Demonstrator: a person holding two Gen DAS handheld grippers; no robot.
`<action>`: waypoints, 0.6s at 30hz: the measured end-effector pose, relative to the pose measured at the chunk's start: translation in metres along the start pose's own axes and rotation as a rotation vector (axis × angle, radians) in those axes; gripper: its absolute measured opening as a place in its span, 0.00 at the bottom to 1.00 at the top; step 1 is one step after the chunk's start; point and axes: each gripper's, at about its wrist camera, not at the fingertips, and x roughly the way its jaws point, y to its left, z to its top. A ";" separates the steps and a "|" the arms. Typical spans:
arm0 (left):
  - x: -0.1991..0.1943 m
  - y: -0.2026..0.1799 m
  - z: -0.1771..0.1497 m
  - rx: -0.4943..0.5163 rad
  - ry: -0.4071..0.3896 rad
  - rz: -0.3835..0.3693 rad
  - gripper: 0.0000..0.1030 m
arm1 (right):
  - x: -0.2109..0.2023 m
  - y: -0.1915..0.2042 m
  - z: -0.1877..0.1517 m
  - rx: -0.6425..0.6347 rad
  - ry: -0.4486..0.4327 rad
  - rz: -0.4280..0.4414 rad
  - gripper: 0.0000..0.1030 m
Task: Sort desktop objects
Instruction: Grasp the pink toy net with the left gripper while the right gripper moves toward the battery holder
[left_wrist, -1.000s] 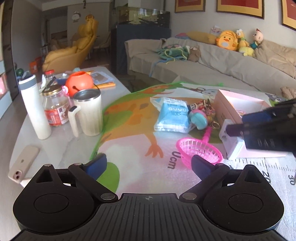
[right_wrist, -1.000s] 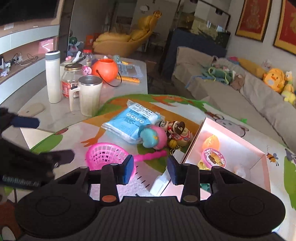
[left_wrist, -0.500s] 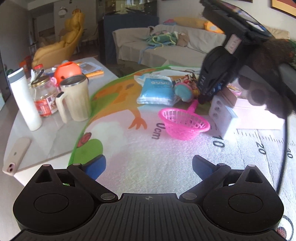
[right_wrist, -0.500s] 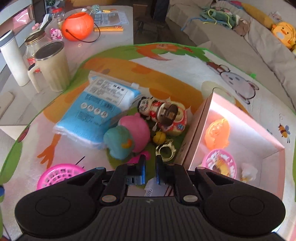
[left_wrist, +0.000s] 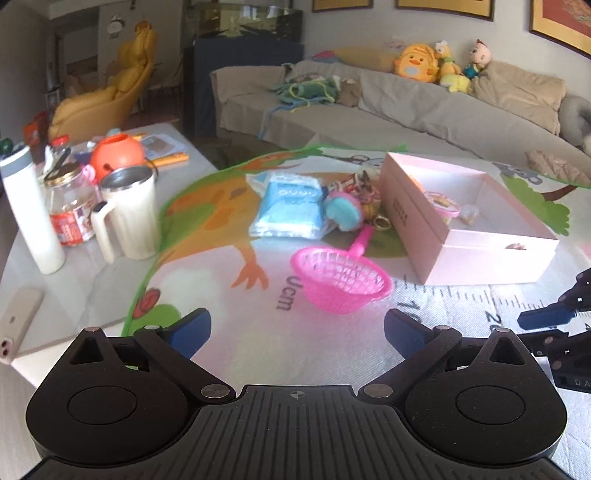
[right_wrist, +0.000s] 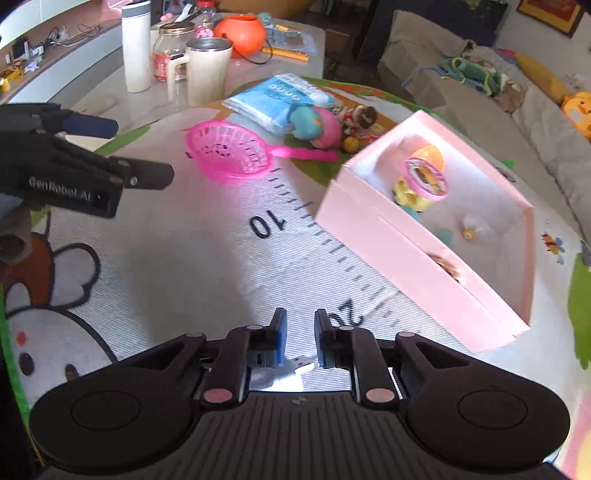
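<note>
A pink open box (left_wrist: 465, 236) (right_wrist: 436, 254) holds several small toys. Left of it lie a pink toy strainer (left_wrist: 341, 278) (right_wrist: 231, 151), a blue tissue pack (left_wrist: 290, 208) (right_wrist: 275, 98), a teal-and-pink plush (left_wrist: 343, 212) (right_wrist: 314, 123) and a small figurine (right_wrist: 356, 116). My left gripper (left_wrist: 297, 330) is wide open and empty, just short of the strainer. My right gripper (right_wrist: 299, 336) hangs over the mat near the box's front corner, its jaws narrowly apart with nothing between them. It shows at the right edge of the left wrist view (left_wrist: 546, 317).
On the bare table at the left stand a cream mug (left_wrist: 129, 214), a glass jar (left_wrist: 70, 210), a white bottle (left_wrist: 31, 210) and an orange pumpkin pot (left_wrist: 116, 151). A phone (left_wrist: 16, 330) lies near the front edge. A sofa is behind.
My right gripper has pulled back from the toy pile to the mat by the box's front corner. The white block beside the box is gone. My left gripper has stayed open.
</note>
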 end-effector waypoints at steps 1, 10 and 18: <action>0.003 -0.008 0.005 0.026 -0.008 0.001 1.00 | -0.003 -0.006 -0.005 0.017 -0.018 -0.026 0.24; 0.060 -0.039 0.030 0.106 0.064 0.094 1.00 | -0.034 -0.034 -0.044 0.215 -0.129 0.078 0.72; 0.043 -0.049 0.015 0.139 0.057 0.090 0.47 | -0.036 0.015 -0.068 0.101 -0.153 0.192 0.86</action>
